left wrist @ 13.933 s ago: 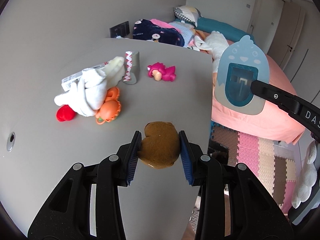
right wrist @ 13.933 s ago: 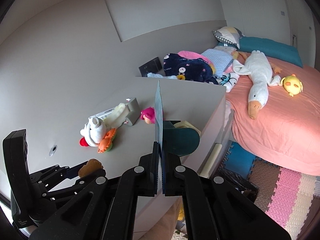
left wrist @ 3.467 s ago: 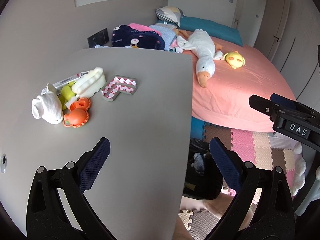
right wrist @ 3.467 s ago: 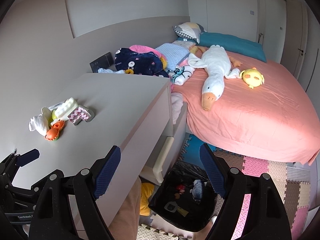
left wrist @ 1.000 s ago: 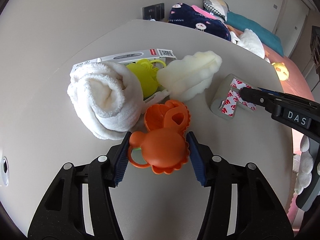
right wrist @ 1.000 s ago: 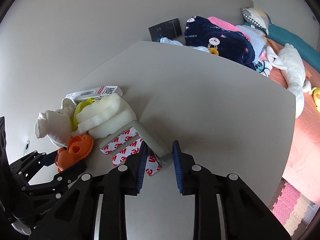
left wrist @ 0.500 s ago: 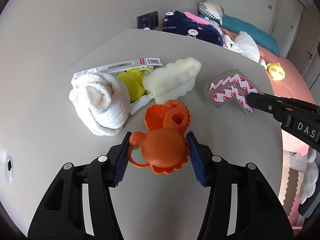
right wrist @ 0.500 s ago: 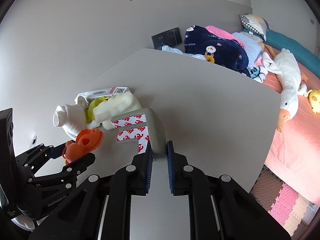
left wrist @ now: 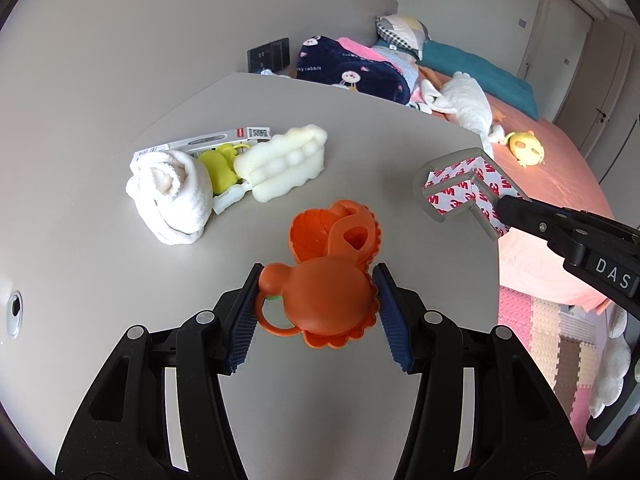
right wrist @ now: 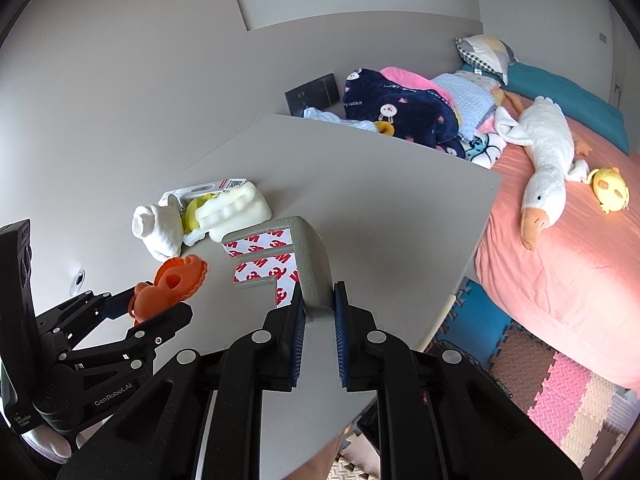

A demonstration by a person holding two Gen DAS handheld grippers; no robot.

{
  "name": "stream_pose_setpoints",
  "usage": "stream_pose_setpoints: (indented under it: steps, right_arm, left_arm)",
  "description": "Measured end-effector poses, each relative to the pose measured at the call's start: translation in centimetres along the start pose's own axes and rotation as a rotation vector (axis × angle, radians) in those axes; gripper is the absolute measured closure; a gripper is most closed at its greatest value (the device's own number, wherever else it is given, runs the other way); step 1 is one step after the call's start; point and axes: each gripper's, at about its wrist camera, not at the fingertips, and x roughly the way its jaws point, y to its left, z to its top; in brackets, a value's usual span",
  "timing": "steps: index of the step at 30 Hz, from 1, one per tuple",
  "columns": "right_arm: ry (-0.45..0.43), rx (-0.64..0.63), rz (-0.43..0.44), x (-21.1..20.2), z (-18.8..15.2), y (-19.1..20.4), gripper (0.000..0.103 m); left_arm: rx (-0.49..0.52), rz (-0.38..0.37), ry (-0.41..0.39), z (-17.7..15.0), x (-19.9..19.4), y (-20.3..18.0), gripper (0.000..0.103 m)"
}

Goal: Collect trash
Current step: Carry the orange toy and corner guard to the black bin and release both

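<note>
Orange plastic fills the middle of the left wrist view: the left gripper (left wrist: 318,312) has its blue pads pressed on either side of an orange toy (left wrist: 326,306), jaws about half spread and clamped on its rounded body. The toy's scalloped front part juts out past the fingertips, and it looks lifted off the grey table (left wrist: 120,280). Only this view shows the pile close up: a rolled white cloth (left wrist: 172,196), a yellow toy (left wrist: 220,168), a cream foam piece (left wrist: 284,170) and a white labelled box (left wrist: 208,142) behind them, all touching one another, well beyond the jaws. At the right edge the right gripper's black finger reaches in, holding a grey corner guard (left wrist: 466,190) with red-printed tape backing above the table edge.

From the right wrist view, the right gripper (right wrist: 319,316) is nearly closed, its pads clenched on one leg of the corner guard (right wrist: 308,258); the other leg sticks out to the left of the fingers. This view alone shows the pink bed (right wrist: 560,264) with a white goose plush (right wrist: 546,172) and, below the table edge, the rim of a dark bin (right wrist: 460,350). The left gripper (right wrist: 160,296) appears at lower left with the orange toy (right wrist: 176,280) in its grip, beside the guard but apart from it.
</note>
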Motion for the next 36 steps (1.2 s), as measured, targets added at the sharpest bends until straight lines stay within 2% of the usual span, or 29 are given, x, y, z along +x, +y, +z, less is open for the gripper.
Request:
stream_pose_setpoints:
  steps: [19,36]
  right_arm:
    - [-0.048,0.083,-0.087,-7.4,-4.8,-5.4,0.088]
    - [-0.081,0.17,-0.186,-12.4,-8.0,-10.7,0.088]
  left_arm:
    - [0.121,-0.093,-0.006,-2.1,-2.8,-8.9,0.05]
    - [0.243,-0.182,0.005,-3.1,-3.3,-16.5,0.05]
